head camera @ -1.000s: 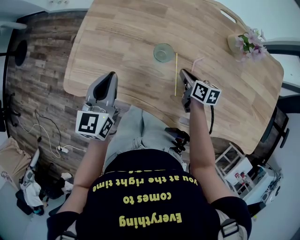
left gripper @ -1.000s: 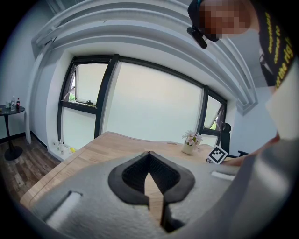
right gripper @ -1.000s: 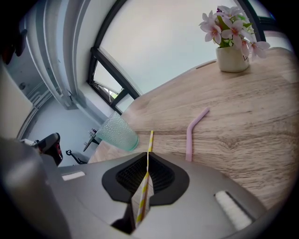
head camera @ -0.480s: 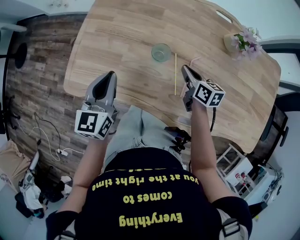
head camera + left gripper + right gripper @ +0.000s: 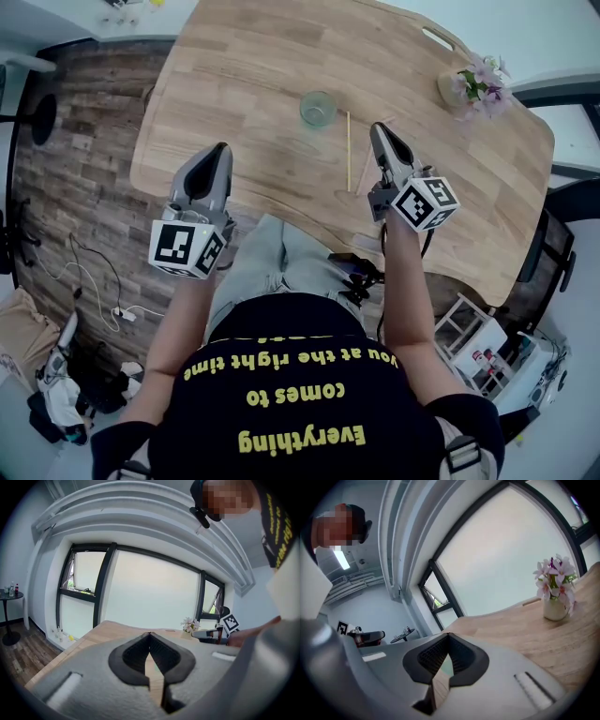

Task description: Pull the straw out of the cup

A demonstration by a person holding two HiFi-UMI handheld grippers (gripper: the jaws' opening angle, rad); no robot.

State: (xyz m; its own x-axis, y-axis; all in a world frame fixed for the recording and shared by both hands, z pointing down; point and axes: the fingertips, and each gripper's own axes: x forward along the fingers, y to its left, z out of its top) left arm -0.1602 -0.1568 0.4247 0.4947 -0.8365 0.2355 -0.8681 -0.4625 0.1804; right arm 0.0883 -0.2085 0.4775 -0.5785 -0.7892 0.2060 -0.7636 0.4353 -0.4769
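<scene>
Jaws on our right hand-held gripper [image 5: 449,638] meet tip to tip, and we see nothing pinched between them. It hangs above the near edge of the light wooden worktop [image 5: 253,66], pointing away from us. Our left hand-held gripper [image 5: 150,637] is closed the same way, with nothing in it. We hold it over the near left edge of the worktop, well apart from the right one.

Seen from the head view, a thin pale yellow straw [image 5: 349,150] lies flat on the wood just left of the right hand-held gripper. It is out of the cup and runs straight away from us. Past its far end and a little to the left stands a clear glass cup [image 5: 318,108], upright, near the straw but not touching it.

At the far right corner sits a small pale vase of pink flowers [image 5: 476,82]. Dark plank floor [image 5: 75,141] shows to the left of the worktop.
</scene>
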